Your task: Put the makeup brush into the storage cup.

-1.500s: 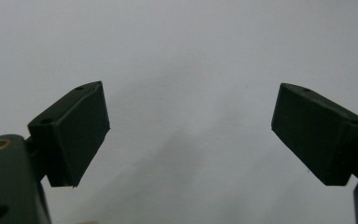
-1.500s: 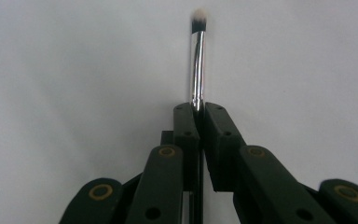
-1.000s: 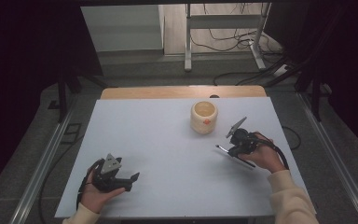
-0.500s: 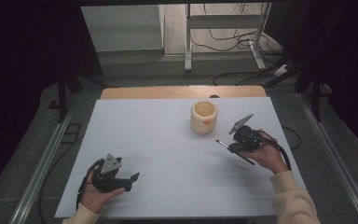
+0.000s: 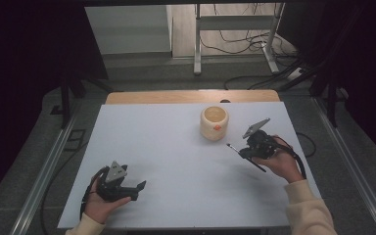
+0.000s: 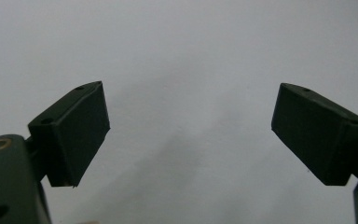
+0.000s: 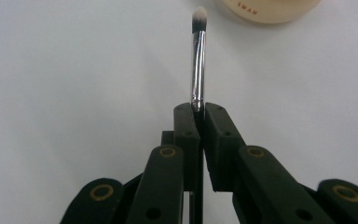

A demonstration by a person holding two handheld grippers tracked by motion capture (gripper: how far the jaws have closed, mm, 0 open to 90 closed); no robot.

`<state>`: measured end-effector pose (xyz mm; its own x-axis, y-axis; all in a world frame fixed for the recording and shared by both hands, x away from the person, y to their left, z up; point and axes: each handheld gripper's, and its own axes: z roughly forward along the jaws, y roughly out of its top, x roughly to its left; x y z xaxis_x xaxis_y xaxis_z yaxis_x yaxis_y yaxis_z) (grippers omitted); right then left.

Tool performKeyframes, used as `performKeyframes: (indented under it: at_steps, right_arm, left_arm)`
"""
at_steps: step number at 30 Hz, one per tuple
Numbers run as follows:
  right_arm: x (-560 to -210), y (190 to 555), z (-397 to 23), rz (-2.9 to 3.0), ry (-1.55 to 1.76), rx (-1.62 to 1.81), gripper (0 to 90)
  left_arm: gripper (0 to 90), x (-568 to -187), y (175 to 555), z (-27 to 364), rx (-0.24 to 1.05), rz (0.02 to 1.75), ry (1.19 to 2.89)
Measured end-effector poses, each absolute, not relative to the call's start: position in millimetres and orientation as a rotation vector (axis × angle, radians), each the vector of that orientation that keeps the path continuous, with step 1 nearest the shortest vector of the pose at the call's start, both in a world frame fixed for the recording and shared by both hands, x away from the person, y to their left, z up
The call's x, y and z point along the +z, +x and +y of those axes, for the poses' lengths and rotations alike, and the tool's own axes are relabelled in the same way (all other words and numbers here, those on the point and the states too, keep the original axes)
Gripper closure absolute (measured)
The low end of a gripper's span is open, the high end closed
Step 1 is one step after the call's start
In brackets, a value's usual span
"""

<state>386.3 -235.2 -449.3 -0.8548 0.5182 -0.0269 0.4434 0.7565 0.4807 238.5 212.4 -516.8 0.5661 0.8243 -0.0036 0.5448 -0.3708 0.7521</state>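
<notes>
My right gripper [image 7: 198,108] is shut on a thin makeup brush [image 7: 198,51] with a silver ferrule and a white-tipped head. In the high view the right gripper [image 5: 247,151] holds the brush [image 5: 233,147] just above the table, its head pointing toward a cream cup [image 5: 214,122] with an orange mark. The cup's rim [image 7: 265,14] lies just beyond the brush tip, apart from it. At the table's front left, my left gripper [image 5: 139,186] rests in the person's hand. Its jaws stand wide apart, and its gripper view [image 6: 191,135] has nothing but bare table between them.
The pale table top [image 5: 166,147] has a wooden strip [image 5: 191,96] along its far edge. Metal rails [image 5: 44,171] run along both sides. Behind the table stand a frame leg [image 5: 197,39] and loose floor cables [image 5: 254,44].
The right gripper has drifted slightly up and back toward the cup with the brush, lifting it a little off the table. The left gripper has stayed put.
</notes>
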Motion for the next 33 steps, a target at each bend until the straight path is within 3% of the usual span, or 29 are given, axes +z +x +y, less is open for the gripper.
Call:
performKeyframes:
  at_steps: [33]
  right_arm:
    - [-430.3,380.1,-237.7,2.655,0.864,0.935,83.9]
  left_arm:
    - [11.5,-516.7,238.7,211.9,0.490,1.089,2.078]
